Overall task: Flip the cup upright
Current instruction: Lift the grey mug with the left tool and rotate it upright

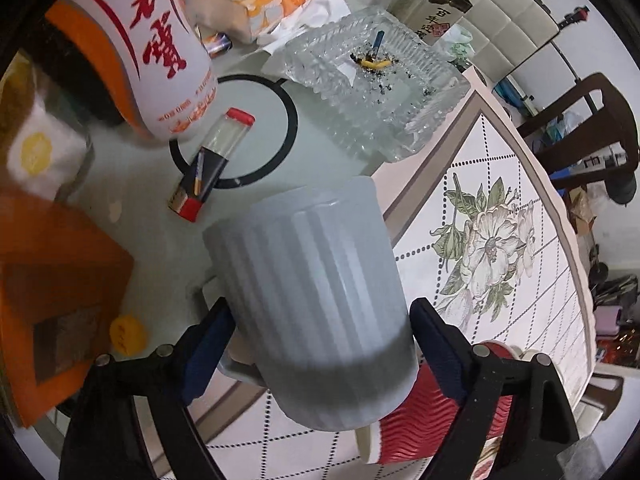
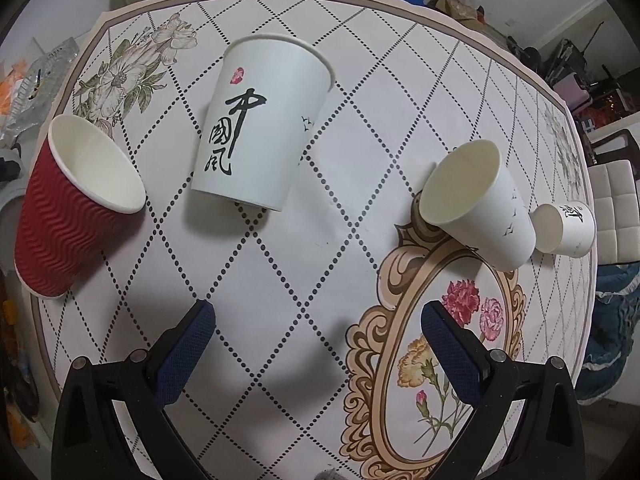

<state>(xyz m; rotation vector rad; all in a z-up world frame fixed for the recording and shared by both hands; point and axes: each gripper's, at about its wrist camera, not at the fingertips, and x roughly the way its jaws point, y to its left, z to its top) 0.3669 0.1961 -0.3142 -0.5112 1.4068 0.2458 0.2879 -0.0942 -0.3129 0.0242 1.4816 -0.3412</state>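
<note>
My left gripper [image 1: 320, 340] is shut on a grey ribbed mug [image 1: 320, 300], which I hold tilted above the table edge. A red ripple paper cup [image 1: 432, 412] lies on its side just below it; the same cup shows at the left of the right wrist view [image 2: 72, 204]. My right gripper [image 2: 318, 332] is open and empty above the patterned tablecloth [image 2: 280, 280]. In front of it a white paper cup with black calligraphy [image 2: 256, 124] lies on its side. Two more white cups, one larger [image 2: 480, 204] and one small [image 2: 564, 228], lie tipped at the right.
A glass ashtray [image 1: 380, 80] with ash, a white and red bottle [image 1: 148, 40], a small tube with a red cap [image 1: 212, 164] and an orange box [image 1: 48, 300] crowd the glass-topped area. Chairs [image 1: 592, 128] stand past the table's rim.
</note>
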